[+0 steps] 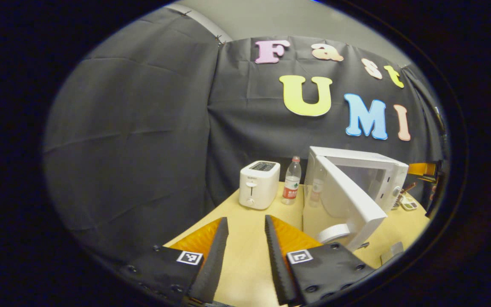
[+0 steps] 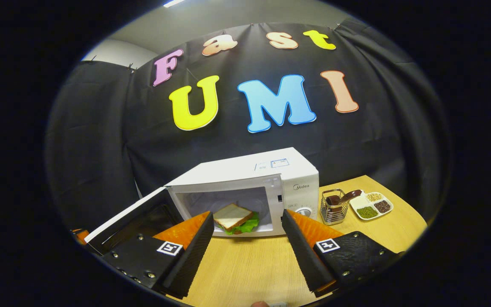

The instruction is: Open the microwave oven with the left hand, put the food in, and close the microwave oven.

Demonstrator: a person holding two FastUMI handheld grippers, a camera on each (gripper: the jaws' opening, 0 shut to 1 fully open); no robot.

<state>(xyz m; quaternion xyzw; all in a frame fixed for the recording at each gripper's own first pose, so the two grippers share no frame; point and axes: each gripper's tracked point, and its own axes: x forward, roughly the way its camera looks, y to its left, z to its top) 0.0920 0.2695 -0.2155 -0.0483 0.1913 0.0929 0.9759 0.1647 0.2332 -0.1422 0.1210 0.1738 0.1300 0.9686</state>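
Note:
A white microwave oven [image 2: 267,170] stands on the wooden table with its door [image 2: 119,219] swung wide open to the left. A sandwich [image 2: 233,218] of white bread and green lettuce lies inside the cavity near the front. My right gripper [image 2: 245,221] hovers open a little before the opening, with nothing between its fingers. In the left gripper view the microwave oven [image 1: 356,168] sits at the right and its open door [image 1: 348,204] juts toward me. My left gripper [image 1: 246,226] is open over the table, left of the door's edge and apart from it.
A white toaster [image 1: 259,184] and a water bottle [image 1: 291,181] stand at the table's back, left of the microwave. Right of it are a wire holder with a dark utensil [image 2: 334,205] and a white divided dish of beans [image 2: 371,205]. The wooden table [image 2: 245,268] ends close below both grippers.

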